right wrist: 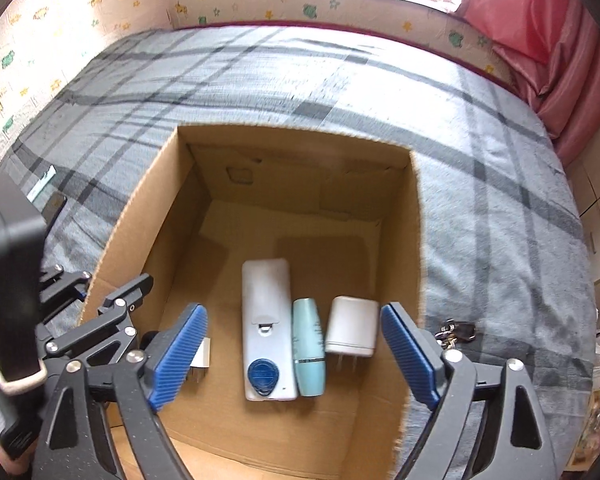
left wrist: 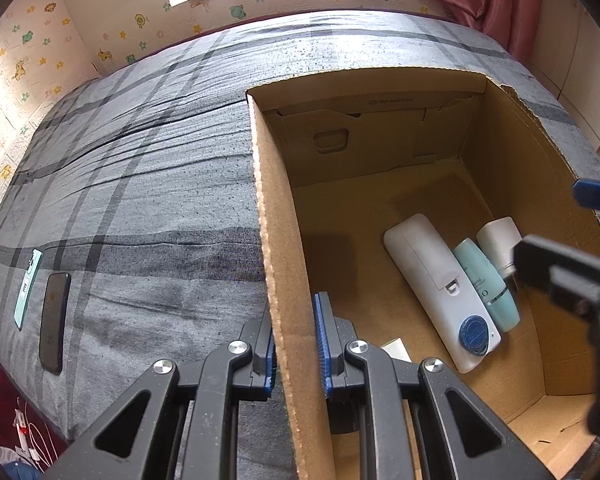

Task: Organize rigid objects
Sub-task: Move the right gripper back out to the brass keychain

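Observation:
An open cardboard box stands on the bed. On its floor lie a long white device with a blue round tag, a teal bottle and a white charger plug. My left gripper is shut on the box's left wall; it also shows in the right wrist view. My right gripper is open and empty above the objects in the box; part of it shows in the left wrist view.
A grey plaid sheet covers the bed. A black phone and a teal phone lie at its left. Keys lie by the box's right wall. A small white item lies in the box's near corner.

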A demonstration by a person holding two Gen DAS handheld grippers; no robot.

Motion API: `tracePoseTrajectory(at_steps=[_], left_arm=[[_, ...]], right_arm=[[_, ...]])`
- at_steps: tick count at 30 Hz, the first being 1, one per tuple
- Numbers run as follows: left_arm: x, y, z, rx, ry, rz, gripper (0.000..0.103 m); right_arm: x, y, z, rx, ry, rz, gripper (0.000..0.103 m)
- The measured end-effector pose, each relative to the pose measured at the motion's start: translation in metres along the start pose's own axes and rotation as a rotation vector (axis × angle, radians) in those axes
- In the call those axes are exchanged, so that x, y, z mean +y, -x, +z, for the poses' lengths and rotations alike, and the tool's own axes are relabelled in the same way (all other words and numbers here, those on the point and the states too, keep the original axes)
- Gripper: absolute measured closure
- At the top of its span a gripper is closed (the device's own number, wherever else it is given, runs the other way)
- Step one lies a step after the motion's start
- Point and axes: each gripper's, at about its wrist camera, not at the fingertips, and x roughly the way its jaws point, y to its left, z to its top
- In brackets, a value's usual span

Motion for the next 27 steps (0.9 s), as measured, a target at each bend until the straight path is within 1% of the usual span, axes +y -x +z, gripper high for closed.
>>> tracePoseTrajectory(at_steps=[5, 11, 14, 21, 27], left_arm=[[0.000, 0.000, 0.000, 0.000, -0.002, 0.003, 0.085], [0.001, 0.000, 0.000, -0.001, 0.001, -0.001, 0.085], [0.001, 0.000, 0.000, -0.001, 0.000, 0.000, 0.085], [0.001, 0.000, -0.001, 0.000, -0.003, 0.002, 0.085], [0.001, 0.000, -0.001, 0.001, -0.002, 0.000, 0.085]], right_arm=[[-0.020, 0.021, 0.002, -0.043, -0.035, -0.001, 0.001], [-0.052, 0.040, 0.000, -0.084, -0.087, -0.016, 0.001], [-0.070, 0.044, -0.005, -0.097, -0.109, -0.043, 0.000], [-0.112, 0.050, -0.023, -0.123, -0.170, -0.087, 0.000], [-0.139, 0.046, -0.040, -0.119, -0.212, -0.108, 0.000]])
